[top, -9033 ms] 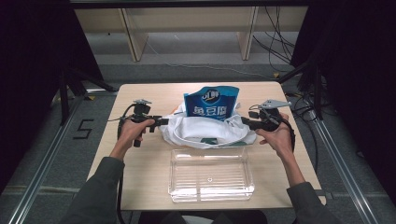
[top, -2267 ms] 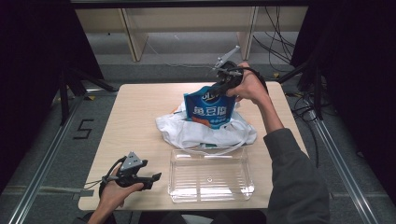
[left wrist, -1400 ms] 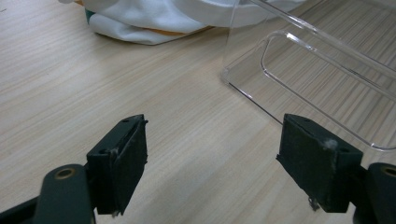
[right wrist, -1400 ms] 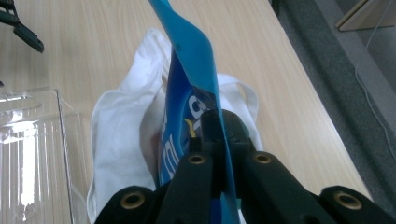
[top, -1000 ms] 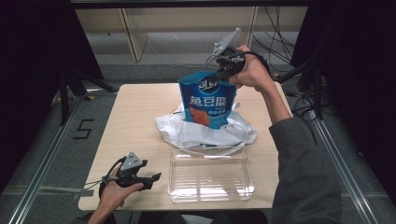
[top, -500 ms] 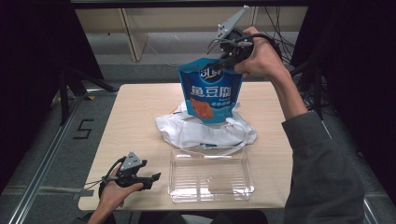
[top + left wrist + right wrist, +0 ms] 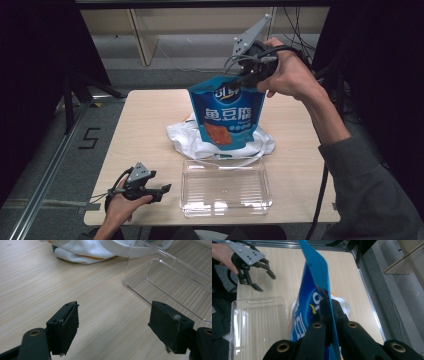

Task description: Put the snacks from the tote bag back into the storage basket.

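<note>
Above the white cloth (image 7: 220, 142), the right claw (image 7: 248, 80) grips the blue pouch (image 7: 226, 116) hanging upright.

Even overhead light falls on the pale tabletop (image 7: 150, 130) while its surroundings sink into black; the clear tray (image 7: 225, 187) catches glare, and close jaws blur softly.

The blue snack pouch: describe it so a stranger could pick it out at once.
Start at the wooden table, then find the white plastic bag crumpled at its middle. Above it hangs the blue snack pouch, pinched at its top edge by the right tool. It is the one blue thing, printed with white characters.
</note>
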`<state>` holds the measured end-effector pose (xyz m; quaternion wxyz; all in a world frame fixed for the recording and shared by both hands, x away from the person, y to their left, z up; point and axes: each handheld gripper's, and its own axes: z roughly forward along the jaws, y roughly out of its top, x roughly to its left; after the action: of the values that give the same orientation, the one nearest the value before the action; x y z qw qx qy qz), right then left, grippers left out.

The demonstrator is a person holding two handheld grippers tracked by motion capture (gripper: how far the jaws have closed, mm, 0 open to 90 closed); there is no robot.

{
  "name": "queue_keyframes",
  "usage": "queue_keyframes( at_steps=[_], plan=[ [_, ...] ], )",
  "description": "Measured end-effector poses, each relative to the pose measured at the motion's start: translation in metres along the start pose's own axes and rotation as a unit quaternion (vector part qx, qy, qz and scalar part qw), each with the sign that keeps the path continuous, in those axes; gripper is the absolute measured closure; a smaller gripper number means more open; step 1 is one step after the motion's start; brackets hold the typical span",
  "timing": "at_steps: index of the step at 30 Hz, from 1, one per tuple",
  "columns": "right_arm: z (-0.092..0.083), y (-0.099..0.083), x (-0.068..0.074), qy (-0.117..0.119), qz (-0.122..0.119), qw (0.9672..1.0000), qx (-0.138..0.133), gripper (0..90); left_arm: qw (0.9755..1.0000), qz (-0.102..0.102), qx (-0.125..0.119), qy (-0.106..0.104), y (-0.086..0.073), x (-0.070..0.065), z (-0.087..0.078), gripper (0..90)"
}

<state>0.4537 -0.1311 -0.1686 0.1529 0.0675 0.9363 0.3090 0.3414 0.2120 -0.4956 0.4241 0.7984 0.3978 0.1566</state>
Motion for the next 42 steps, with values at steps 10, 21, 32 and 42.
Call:
queue_keyframes(
  at_steps=[10,21,32,42],
  plan=[
    [0.004,-0.005,0.025,0.016,-0.016,0.9997,-0.004,90.0,1.0,-0.004,-0.001,0.0,0.0,0.0,0.0,22.7],
    [0.008,-0.007,0.042,0.033,-0.022,0.9992,0.0,90.0,1.0,0.0,0.002,0.005,0.0,0.001,-0.001,22.0],
    [0.013,-0.011,0.06,0.045,-0.029,0.9985,-0.003,90.0,1.0,0.0,-0.001,0.007,0.001,0.002,-0.002,22.0],
    [0.025,-0.02,0.071,0.066,-0.03,0.9974,-0.002,90.0,1.0,0.0,0.0,0.006,0.001,0.002,-0.002,22.0]
  ],
)
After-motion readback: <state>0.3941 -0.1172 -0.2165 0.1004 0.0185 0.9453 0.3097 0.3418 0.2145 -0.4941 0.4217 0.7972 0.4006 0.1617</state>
